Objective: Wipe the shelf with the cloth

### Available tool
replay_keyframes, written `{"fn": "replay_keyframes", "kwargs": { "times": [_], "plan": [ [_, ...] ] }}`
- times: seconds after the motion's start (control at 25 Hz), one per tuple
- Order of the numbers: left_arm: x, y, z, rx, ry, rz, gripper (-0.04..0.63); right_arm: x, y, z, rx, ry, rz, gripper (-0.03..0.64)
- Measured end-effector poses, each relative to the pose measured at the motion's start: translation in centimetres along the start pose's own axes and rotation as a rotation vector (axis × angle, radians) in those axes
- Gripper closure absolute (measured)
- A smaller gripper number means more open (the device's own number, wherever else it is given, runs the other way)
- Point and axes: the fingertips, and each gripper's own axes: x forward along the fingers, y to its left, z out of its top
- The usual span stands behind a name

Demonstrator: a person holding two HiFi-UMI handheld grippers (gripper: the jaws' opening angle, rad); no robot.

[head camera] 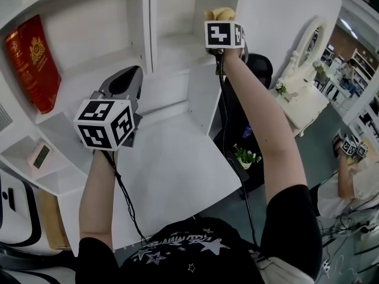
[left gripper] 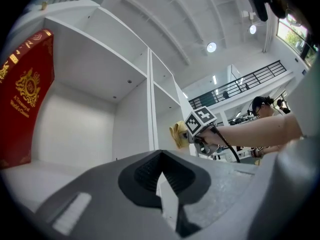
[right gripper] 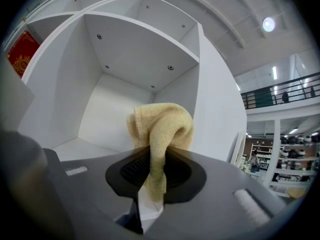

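Note:
A yellow cloth (right gripper: 162, 129) hangs bunched from my right gripper (right gripper: 157, 156), which is shut on it. That gripper is raised in front of an empty white shelf compartment (right gripper: 75, 146), the cloth just short of its floor. In the head view the cloth (head camera: 220, 13) shows above the right gripper's marker cube, at the upper right compartment of the shelf (head camera: 172, 46). My left gripper (head camera: 131, 77) is held lower and to the left, pointing at the shelf. Its jaws look shut with nothing between them (left gripper: 162, 169). From the left gripper view the cloth (left gripper: 178, 134) and right hand show beyond the divider.
A red book (head camera: 32, 61) leans in the left compartment. A small pink device (head camera: 40, 155) sits on a lower shelf. A white table (head camera: 177, 170) lies below my arms, with a black chair (head camera: 260, 70), a potted plant (head camera: 246, 155) and a white vanity (head camera: 308, 46) to the right.

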Motion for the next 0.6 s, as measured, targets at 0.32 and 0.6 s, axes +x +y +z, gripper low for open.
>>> {"fn": "replay_keyframes", "kwargs": {
  "times": [0.32,0.6],
  "plan": [
    [-0.1,0.4,0.4,-0.007,-0.017,-0.001,0.592,-0.1,1.0,0.1,-0.038,-0.011,0.009,0.532],
    [0.3,0.9,0.7,0.003,-0.026,0.025,0.592,2.1,4.1,0.3,-0.073,0.013,0.13,0.532]
  ]
}}
